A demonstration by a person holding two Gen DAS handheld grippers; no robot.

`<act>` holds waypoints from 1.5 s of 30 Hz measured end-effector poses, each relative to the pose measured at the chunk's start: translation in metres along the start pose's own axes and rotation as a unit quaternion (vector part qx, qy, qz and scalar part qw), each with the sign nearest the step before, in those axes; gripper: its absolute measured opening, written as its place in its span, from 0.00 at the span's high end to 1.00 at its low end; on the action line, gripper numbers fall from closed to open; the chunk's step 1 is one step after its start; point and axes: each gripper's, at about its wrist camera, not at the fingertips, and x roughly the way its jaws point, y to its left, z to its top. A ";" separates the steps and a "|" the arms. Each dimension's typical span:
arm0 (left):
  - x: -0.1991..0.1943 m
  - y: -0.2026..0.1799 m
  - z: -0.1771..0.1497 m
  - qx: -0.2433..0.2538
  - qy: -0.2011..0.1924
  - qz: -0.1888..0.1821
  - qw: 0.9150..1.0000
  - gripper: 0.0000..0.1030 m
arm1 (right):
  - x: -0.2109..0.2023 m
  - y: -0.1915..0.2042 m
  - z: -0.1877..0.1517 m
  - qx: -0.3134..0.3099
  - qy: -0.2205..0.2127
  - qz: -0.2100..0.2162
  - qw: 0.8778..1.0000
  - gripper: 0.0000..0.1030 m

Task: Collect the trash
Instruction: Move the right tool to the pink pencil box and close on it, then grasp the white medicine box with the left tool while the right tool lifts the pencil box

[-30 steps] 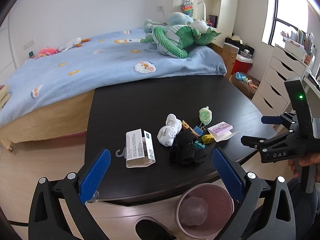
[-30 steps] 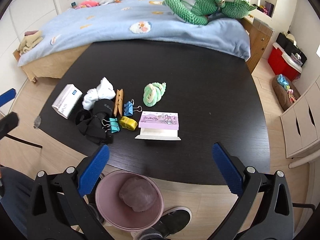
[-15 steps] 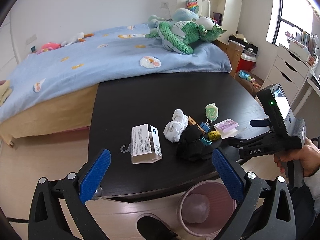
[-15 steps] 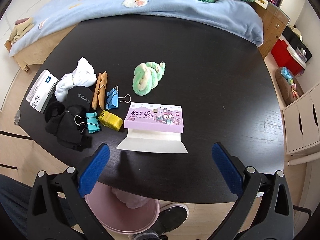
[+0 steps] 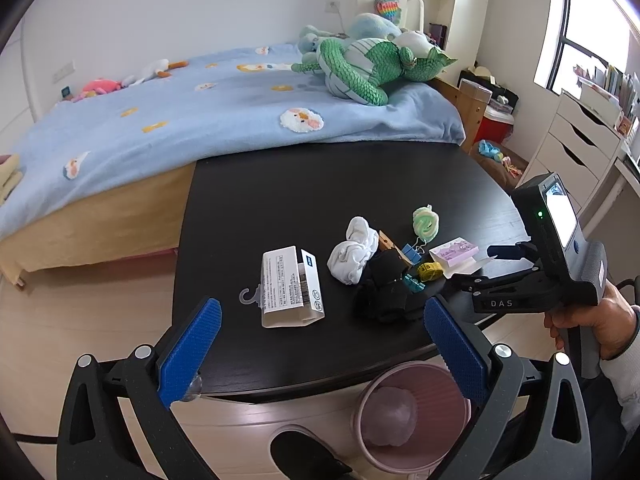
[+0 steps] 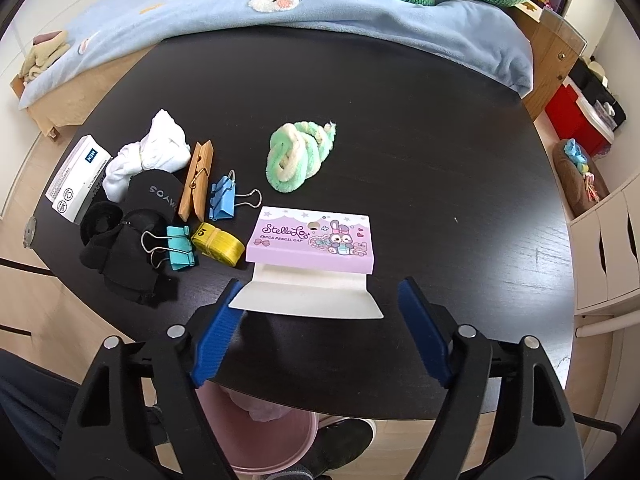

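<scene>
walls white | floor (image 5: 80, 320) light wood | bed (image 5: 180, 120) blue | window (image 5: 580, 32) bright | drawers (image 5: 576, 140) white

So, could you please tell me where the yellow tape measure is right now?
In the right wrist view, the yellow tape measure lies on the black table, between the teal binder clip on its left and the pink pencil-cap box on its right.

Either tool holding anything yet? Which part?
Nothing held. Right tool is closing around the pink box's white flap; left tool is open, empty.

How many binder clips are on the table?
2: a blue binder clip beside the wooden clothespin, and a teal binder clip against the black cloth. More may hide underneath.
</scene>
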 end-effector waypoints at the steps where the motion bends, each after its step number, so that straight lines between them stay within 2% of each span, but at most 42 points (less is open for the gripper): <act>1: 0.001 0.000 0.000 0.000 0.001 0.000 1.000 0.05 | 0.000 0.001 0.000 -0.002 0.000 0.000 1.000 0.33; 2: 0.002 -0.001 0.000 0.000 0.001 0.000 1.000 0.05 | 0.000 0.001 0.001 -0.003 0.000 -0.002 1.000 0.39; 11: 0.007 0.002 0.001 -0.007 0.008 0.002 1.000 0.05 | -0.011 -0.003 0.001 0.005 -0.017 0.004 1.000 0.39; 19: 0.024 0.012 0.015 -0.012 0.032 0.010 0.999 0.05 | -0.044 -0.004 0.000 -0.001 -0.042 0.012 0.999 0.39; 25: 0.053 0.026 0.031 -0.035 0.084 0.001 0.996 0.05 | -0.065 -0.005 0.001 -0.002 -0.054 0.021 0.998 0.39; 27: 0.066 0.029 0.037 -0.032 0.102 0.009 0.994 0.05 | -0.069 -0.007 0.001 -0.001 -0.057 0.022 0.998 0.39; 34: 0.111 0.039 0.041 -0.047 0.185 0.019 0.982 0.05 | -0.073 -0.010 0.001 0.000 -0.059 0.023 0.998 0.39; 39: 0.129 0.039 0.034 -0.047 0.217 0.019 0.975 0.06 | -0.073 -0.013 0.000 0.003 -0.058 0.022 0.998 0.39; 40: 0.129 0.039 0.033 -0.047 0.220 0.019 0.974 0.11 | -0.073 -0.013 0.000 0.003 -0.058 0.022 0.998 0.39; 41: 0.131 0.039 0.031 -0.049 0.224 0.020 0.973 0.19 | -0.073 -0.014 0.000 0.004 -0.058 0.022 0.998 0.39; 45: 0.132 0.039 0.025 -0.049 0.233 0.021 0.971 0.34 | -0.073 -0.014 0.000 0.004 -0.057 0.023 0.998 0.39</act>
